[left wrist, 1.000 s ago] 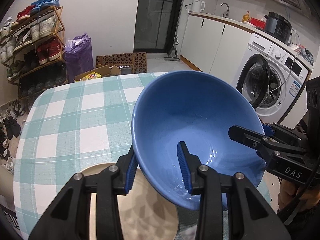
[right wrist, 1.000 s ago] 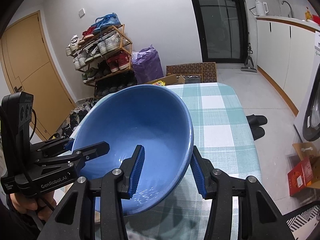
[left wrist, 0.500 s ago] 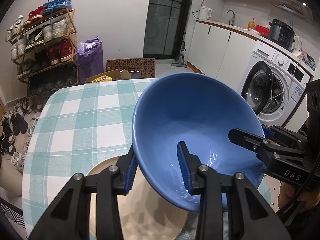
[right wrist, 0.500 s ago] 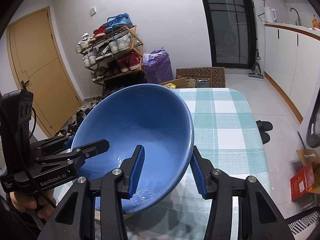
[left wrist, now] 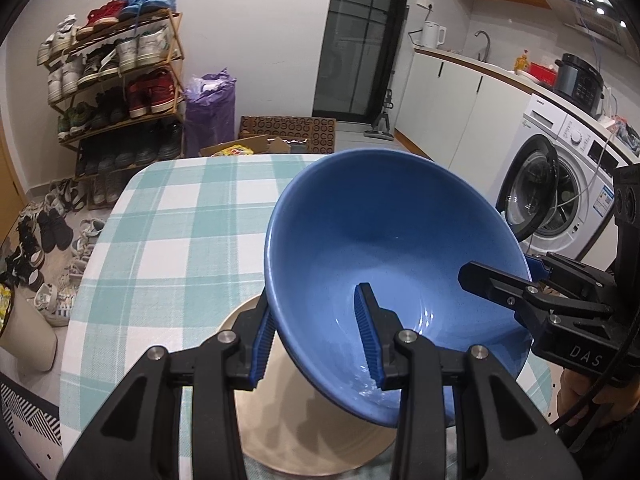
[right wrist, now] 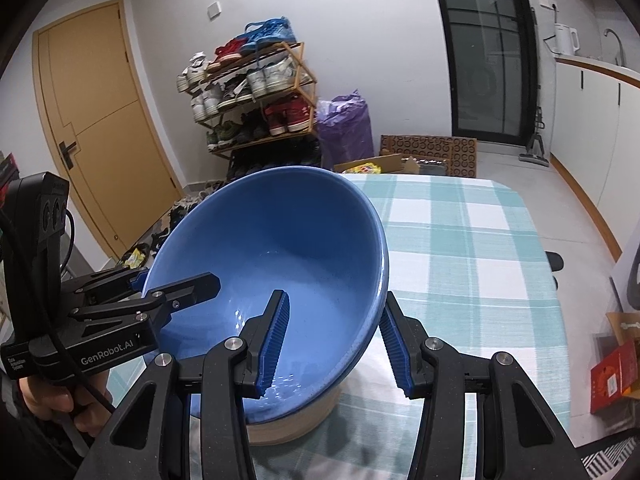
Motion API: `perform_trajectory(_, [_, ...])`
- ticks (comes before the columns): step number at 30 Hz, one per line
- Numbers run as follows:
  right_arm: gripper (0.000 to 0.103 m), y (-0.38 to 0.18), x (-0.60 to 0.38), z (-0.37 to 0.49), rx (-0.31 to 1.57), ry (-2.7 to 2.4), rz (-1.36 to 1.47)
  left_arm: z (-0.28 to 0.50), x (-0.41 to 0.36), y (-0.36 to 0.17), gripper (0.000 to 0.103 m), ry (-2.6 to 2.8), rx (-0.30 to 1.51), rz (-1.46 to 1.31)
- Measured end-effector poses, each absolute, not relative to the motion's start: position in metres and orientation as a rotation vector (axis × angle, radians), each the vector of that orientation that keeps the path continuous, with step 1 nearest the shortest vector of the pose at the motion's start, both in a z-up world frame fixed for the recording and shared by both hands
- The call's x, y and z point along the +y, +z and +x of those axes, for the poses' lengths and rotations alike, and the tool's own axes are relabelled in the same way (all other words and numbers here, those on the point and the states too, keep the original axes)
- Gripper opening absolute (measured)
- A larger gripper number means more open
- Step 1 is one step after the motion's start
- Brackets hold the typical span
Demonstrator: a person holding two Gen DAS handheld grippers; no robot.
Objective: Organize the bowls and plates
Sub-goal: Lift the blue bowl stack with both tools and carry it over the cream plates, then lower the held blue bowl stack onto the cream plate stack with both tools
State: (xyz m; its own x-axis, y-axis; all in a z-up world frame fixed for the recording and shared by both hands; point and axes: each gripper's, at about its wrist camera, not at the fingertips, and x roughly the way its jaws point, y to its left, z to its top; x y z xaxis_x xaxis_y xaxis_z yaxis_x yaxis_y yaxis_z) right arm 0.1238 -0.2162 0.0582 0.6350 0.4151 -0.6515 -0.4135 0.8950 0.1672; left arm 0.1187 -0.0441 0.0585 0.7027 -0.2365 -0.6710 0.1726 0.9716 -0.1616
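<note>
Over the near end of the checked tablecloth (left wrist: 168,240), the blue bowl (left wrist: 384,264) is held in the air by both tools at once. Left to right in the left wrist view: shoe rack (left wrist: 116,92) on the far wall, cloth, then the left gripper (left wrist: 316,336) pinching the bowl's left rim, one pad outside the wall and one inside. On the far right the right gripper (left wrist: 496,280) clamps the opposite rim, also one finger inside and one outside; washing machine (left wrist: 560,184) behind it.

Change over the last second: the cream plate (left wrist: 272,420) under the bowl shows far more of itself. A second ago only a sliver peeked out below the left fingers; now it fills the bottom of the frame. The table's far edge has also slid away. Grip looks the same in all frames and the bowl's tilt is unchanged, so the pair carried it level, towards the plate.

Right wrist view agrees: bowl (right wrist: 276,280) base sits directly over the plate (right wrist: 296,420), very close; I can't tell if it touches.

Read: stacking bowl onto plate, nearly there. What's left is lowering, levelling and releasing both rims together.
</note>
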Motion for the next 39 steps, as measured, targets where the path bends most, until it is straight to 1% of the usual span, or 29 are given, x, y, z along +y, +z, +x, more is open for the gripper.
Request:
perform_trajectory(17, [0.047,0.027,-0.174,0.132,0.814,0.539,-0.024,0.114,-0.011,0.035,0.037,-0.146,0.798,-0.117])
perform_trajectory(39, [0.047,-0.002,-0.166,0.151,0.888,0.539,-0.024,0.129,-0.002,0.009,0.037,-0.132,0.865,-0.129])
